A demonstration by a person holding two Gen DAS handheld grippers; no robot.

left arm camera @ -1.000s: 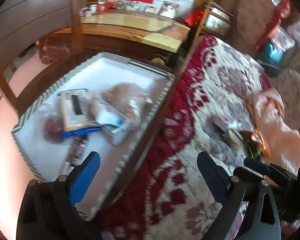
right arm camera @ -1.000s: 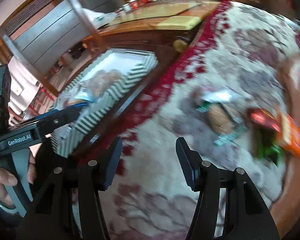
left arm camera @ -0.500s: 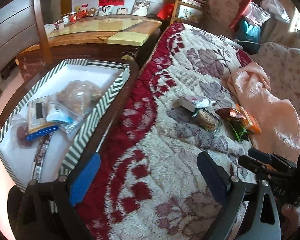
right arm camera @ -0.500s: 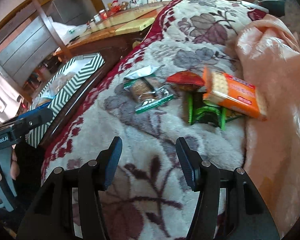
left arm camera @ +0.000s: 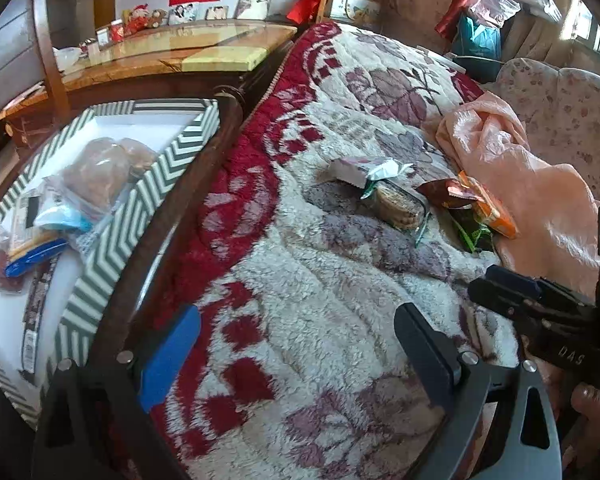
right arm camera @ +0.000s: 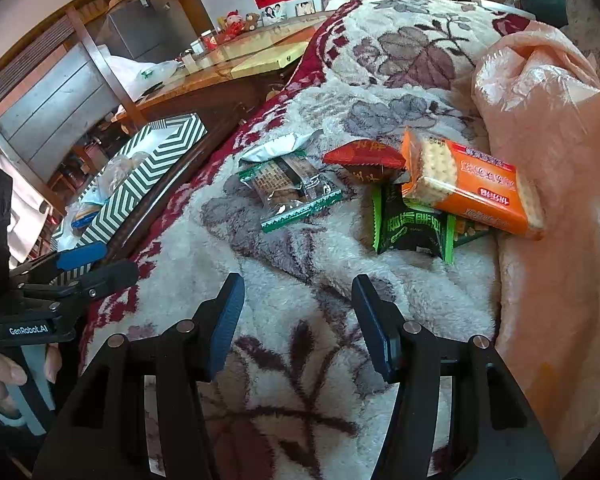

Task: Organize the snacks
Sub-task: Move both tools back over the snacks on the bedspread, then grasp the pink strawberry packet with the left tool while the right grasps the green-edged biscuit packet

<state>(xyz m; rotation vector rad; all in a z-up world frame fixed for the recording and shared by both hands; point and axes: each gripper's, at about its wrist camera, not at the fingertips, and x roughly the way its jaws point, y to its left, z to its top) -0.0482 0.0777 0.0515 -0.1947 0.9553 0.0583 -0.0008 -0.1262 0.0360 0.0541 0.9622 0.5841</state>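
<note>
A plush floral blanket [right arm camera: 332,304] covers the bed, and every place here is told from it. Off its left edge, on a dark wooden stand, sits the chevron box [left arm camera: 112,236], already holding several bagged snacks. On the blanket's middle, against a pink cloth [right arm camera: 548,128] heaped on its right side, lies the remaining pile: an orange cracker pack [right arm camera: 472,184] resting partly on a green packet [right arm camera: 412,224], a red packet [right arm camera: 364,158] just beside them, a clear-wrapped biscuit pack [right arm camera: 292,192] to their left, and a white wrapper [right arm camera: 276,146] beyond it. All look light; the film is slick and crinkly and the crackers brittle, so a gentle pinch across the orange pack's narrow sides, or on a crimped end seam, seems wisest. The right gripper [right arm camera: 298,320] hovers over the blanket just short of the pile, jaws spread wide and holding nothing; the left gripper [left arm camera: 296,352] hangs low near the blanket's left edge, equally wide and bare. Compared with half a second ago, both have crept slightly nearer the pile, which fills more of the right view.
</note>
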